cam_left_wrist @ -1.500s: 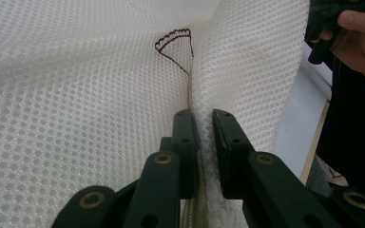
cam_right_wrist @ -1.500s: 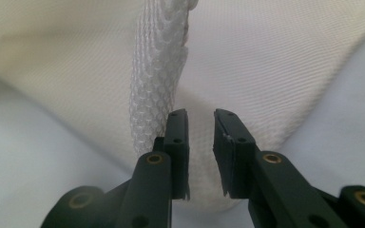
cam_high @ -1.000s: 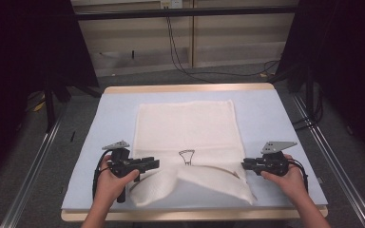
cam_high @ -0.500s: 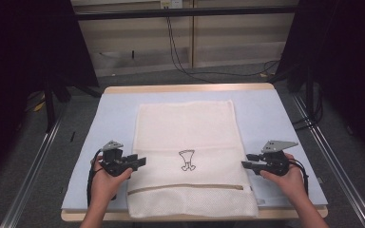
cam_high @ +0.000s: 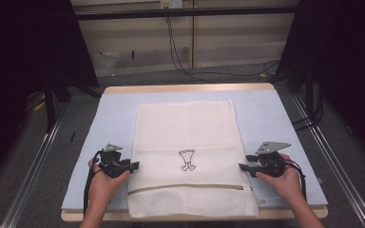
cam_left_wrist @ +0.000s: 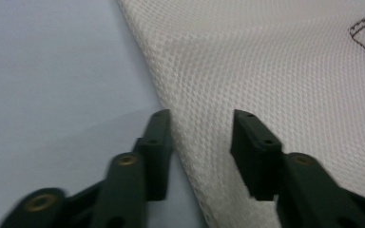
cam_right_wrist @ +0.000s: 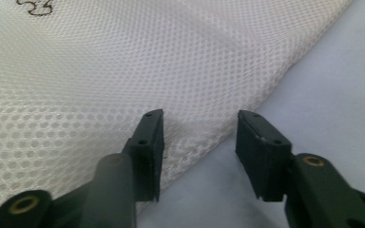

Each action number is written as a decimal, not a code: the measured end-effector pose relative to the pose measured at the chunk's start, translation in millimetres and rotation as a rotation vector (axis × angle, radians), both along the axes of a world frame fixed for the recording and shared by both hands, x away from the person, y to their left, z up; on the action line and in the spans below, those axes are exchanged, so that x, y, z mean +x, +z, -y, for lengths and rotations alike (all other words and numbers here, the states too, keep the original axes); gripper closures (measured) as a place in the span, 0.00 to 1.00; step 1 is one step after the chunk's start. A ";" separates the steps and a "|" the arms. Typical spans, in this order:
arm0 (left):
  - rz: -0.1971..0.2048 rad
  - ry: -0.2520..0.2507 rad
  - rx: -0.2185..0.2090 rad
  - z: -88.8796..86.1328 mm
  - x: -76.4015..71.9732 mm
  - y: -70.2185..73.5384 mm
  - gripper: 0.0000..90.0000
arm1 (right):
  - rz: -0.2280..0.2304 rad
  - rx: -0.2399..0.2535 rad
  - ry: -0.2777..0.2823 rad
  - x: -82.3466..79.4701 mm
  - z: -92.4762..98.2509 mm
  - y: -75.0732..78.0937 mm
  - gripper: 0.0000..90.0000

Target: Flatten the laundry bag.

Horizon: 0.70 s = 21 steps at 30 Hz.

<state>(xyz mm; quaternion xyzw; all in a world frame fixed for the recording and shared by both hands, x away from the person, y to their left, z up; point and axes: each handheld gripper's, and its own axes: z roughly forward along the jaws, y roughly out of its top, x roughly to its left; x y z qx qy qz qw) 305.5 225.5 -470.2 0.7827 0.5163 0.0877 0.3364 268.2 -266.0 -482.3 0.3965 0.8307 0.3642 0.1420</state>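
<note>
1. Lying flat on the pale blue worktop, the cream mesh laundry bag shows a small black emblem — its near edge reaches the worktop's front rim.
2. Left gripper: jaws have just been closing, straddling the bag's edge, not clenched.
3. Right gripper: jaws released — mesh edge between them, ungripped.

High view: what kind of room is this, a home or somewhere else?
Probably a lab or test workshop, not a home. A white mesh laundry bag lies flat on a table covered in pale blue, metal rails run along the floor beside it, and loose cables hang down the plain back wall.
</note>
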 end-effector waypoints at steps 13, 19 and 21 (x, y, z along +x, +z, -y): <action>-0.023 0.011 -0.015 6.8 12.4 3.5 0.97 | -0.066 0.005 -0.020 2.6 -10.1 7.5 0.96; 0.060 0.071 -0.084 6.5 34.2 4.0 0.96 | 0.010 0.055 -0.081 13.1 -4.1 10.8 0.97; 0.038 0.070 -0.081 7.4 37.1 0.9 0.93 | 0.016 0.050 -0.095 19.5 -2.8 8.3 0.95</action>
